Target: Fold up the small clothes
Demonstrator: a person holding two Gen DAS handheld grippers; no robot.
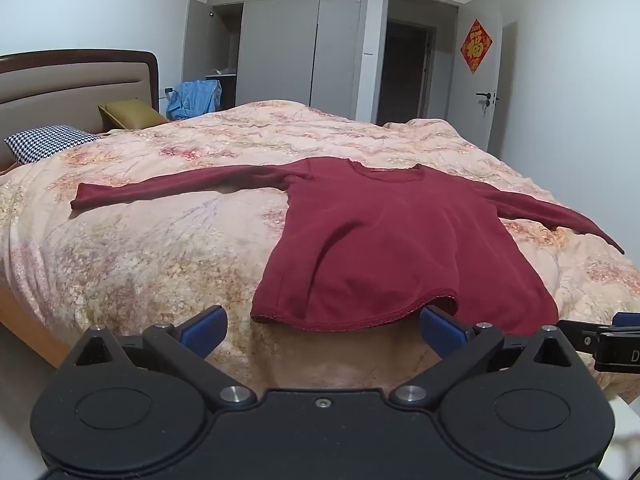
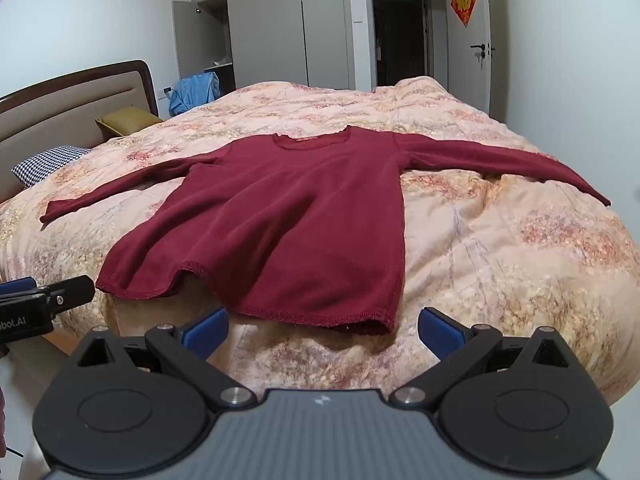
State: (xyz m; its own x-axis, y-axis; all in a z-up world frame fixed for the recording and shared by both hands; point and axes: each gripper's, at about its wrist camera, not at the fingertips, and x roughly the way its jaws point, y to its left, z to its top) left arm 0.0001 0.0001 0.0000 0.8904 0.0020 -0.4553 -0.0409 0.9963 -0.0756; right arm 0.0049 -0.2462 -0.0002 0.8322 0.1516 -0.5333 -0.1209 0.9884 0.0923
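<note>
Left wrist view, garment: We saw a dark red long-sleeved top [image 1: 384, 240] lying flat on a floral quilt [image 1: 160, 248], neckline at the far end, hem nearest us, both sleeves spread out to left and right.
Left wrist view, claw: Our left gripper [image 1: 322, 326] stood with its blue-padded fingers [image 1: 204, 326] wide apart and nothing between them, poised just short of the hem; the right-hand pad sat at the hem's edge, though we could not tell whether it touched the cloth.
Left wrist view, neighbour: Part of our right gripper [image 1: 616, 338] showed at the right edge, near the top's right hem corner.
Left wrist view, room: A padded headboard [image 1: 72, 84], a checked pillow [image 1: 48, 142] and an olive cushion [image 1: 128, 114] lay far left; a blue garment [image 1: 194, 98] hung beyond the bed, before grey wardrobes [image 1: 288, 40], with a red door hanging [image 1: 476, 46] at far right.
Right wrist view, garment: We saw the same top [image 2: 288, 220] from the right, its hem rippled and lifted slightly at the near left, its right sleeve reaching to the quilt's [image 2: 500, 248] right edge.
Right wrist view, claw: Our right gripper [image 2: 322, 328] held its fingers [image 2: 440, 328] fully apart and empty, the hem's near right corner lying just beyond the gap.
Right wrist view, neighbour: Our left gripper [image 2: 48, 300] entered at the left edge, beside the hem's left corner.
Right wrist view, room: The headboard [image 2: 68, 108], pillow [image 2: 48, 160] and cushion [image 2: 124, 118] stayed far left.
</note>
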